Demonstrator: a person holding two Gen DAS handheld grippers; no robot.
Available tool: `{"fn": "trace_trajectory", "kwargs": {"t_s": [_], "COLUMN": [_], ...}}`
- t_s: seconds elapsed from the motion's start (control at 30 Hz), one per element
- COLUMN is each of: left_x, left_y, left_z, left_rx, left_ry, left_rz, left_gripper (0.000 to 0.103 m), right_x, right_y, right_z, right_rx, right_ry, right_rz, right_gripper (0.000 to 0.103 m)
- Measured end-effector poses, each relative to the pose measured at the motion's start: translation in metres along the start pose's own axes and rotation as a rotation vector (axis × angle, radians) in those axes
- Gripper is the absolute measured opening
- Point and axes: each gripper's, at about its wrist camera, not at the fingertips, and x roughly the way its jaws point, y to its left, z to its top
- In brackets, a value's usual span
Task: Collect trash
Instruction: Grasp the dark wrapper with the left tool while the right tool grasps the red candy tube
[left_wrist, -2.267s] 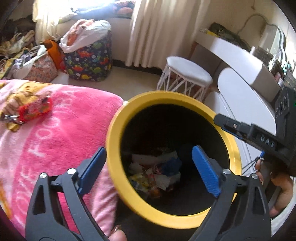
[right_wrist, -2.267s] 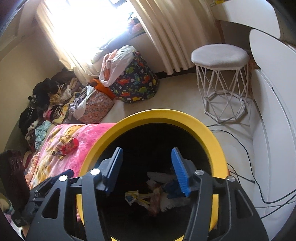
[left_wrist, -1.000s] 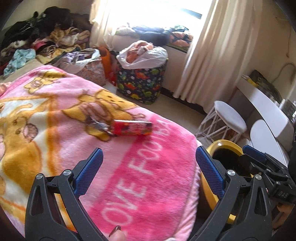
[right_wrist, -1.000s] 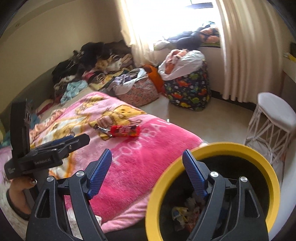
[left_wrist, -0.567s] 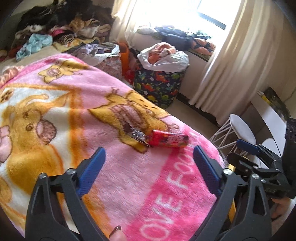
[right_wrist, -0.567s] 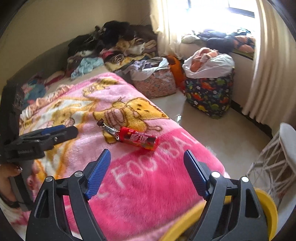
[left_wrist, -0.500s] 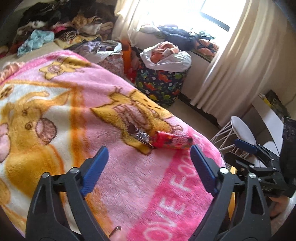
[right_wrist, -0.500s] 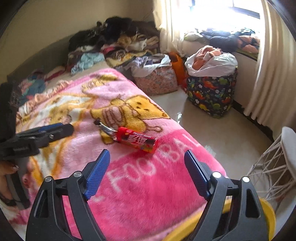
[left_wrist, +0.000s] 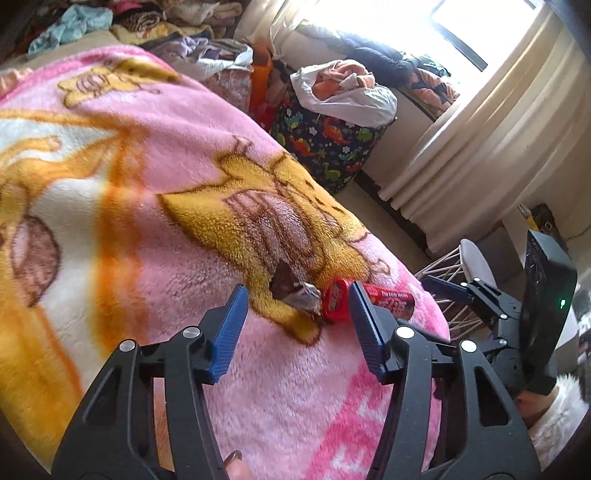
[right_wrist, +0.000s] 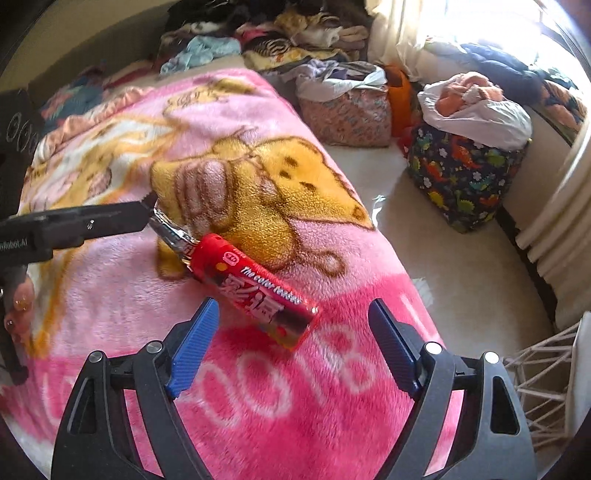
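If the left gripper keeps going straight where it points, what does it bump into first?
Probably the crinkled silver end of the red wrapper, which lies between the closing left gripper fingers, on the pink blanket.

The red snack wrapper (right_wrist: 255, 288) I'm after lies flat on the pink blanket (right_wrist: 295, 406), tube-shaped, white lettering up (its crinkled silver end (right_wrist: 171, 232) twisted open), slanting across the yellow bear print.

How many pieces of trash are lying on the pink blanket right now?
1: a red snack wrapper with a crinkled silver end, on the pink blanket just ahead of both grippers. Folds might hide others.
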Motion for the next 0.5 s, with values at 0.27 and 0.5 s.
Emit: {"fn": "trace_trajectory", "kwargs": {"t_s": [0.27, 0.5], "left_x": [0.019, 0.018], "left_y": [0.011, 0.015], "left_z": [0.005, 0.004], "left_rx": [-0.050, -0.053], "left_ry": [0.030, 0.023], "left_rz": [-0.012, -0.006], "left_gripper": [0.030, 0.014], "right_x": [0.025, 0.015], "right_y": [0.012, 0.035], "right_z": [0.012, 0.000], "right_rx": [-0.082, -0.085], "right_ry": [0.079, 0.089], "right_rz": [0.075, 0.109], "right_gripper": [0.061, 0.039]}}
